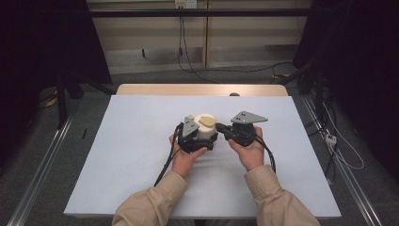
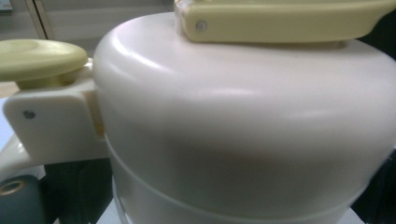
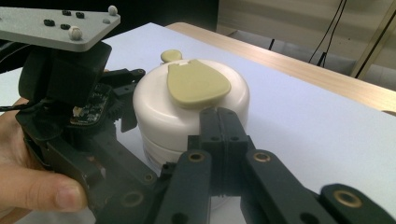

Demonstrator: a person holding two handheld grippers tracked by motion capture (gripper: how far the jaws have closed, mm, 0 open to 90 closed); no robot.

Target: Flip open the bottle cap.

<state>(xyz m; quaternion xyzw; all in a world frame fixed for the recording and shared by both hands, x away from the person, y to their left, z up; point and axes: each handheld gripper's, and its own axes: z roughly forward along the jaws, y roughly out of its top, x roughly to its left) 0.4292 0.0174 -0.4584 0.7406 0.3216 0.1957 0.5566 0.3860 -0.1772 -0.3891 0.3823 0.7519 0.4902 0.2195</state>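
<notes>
A white round container (image 1: 205, 127) with a pale yellow lid tab (image 3: 196, 84) and a small yellow knob (image 2: 42, 58) stands mid-table. My left gripper (image 1: 205, 137) is shut on it from the near left. The container's wall (image 2: 243, 126) sits close between the jaws, and one dark pad (image 2: 16, 198) shows at the lower left. In the right gripper view, one left finger (image 3: 122, 100) presses on the container's side. My right gripper (image 3: 223, 116) is shut with nothing between its jaws. Its tips rest against the container just under the yellow tab.
The table is covered by a white sheet (image 1: 136, 155), with a wooden edge (image 1: 202, 89) at the far side. Cables (image 1: 339, 146) trail on the floor to the right. Dark stands and drapes flank both sides.
</notes>
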